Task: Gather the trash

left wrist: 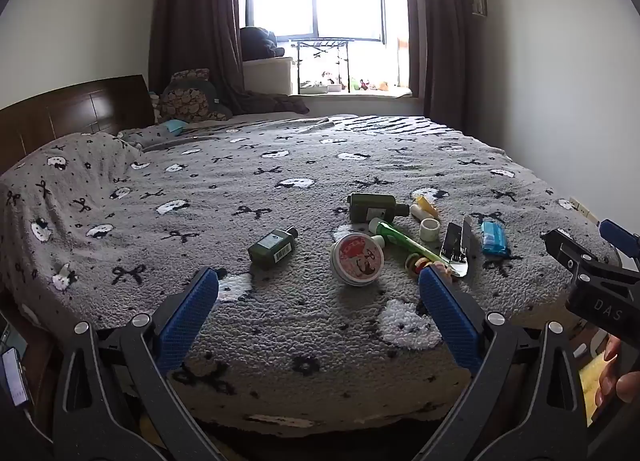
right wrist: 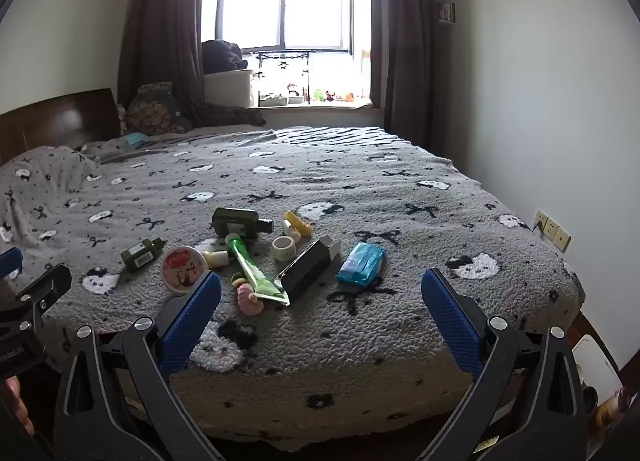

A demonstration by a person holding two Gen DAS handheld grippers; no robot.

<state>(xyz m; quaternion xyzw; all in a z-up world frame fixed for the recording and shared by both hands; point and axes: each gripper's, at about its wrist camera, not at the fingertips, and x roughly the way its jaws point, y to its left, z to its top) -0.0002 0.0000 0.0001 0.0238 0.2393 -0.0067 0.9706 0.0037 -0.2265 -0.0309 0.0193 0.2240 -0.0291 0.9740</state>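
Trash lies on the grey patterned bed [left wrist: 200, 221]: a small green bottle [left wrist: 273, 248], a large green bottle [left wrist: 374, 207], a round tin with a red picture [left wrist: 357, 259], a green tube [left wrist: 404, 239], a white tape ring [left wrist: 430, 229], a black box [left wrist: 456, 247], a blue tissue pack [left wrist: 494, 237]. My left gripper [left wrist: 318, 289] is open and empty, above the bed's near edge. My right gripper [right wrist: 320, 293] is open and empty too, with the tube [right wrist: 256, 271], box [right wrist: 310, 267], pack [right wrist: 362, 259] and tin [right wrist: 184, 269] just ahead.
A wooden headboard [left wrist: 72, 113] and pillows stand at the far left. A window with dark curtains [left wrist: 316, 1] is at the back. The wall [right wrist: 540, 101] runs along the right, with sockets [right wrist: 554, 231]. A phone [left wrist: 14, 379] lies low at the left.
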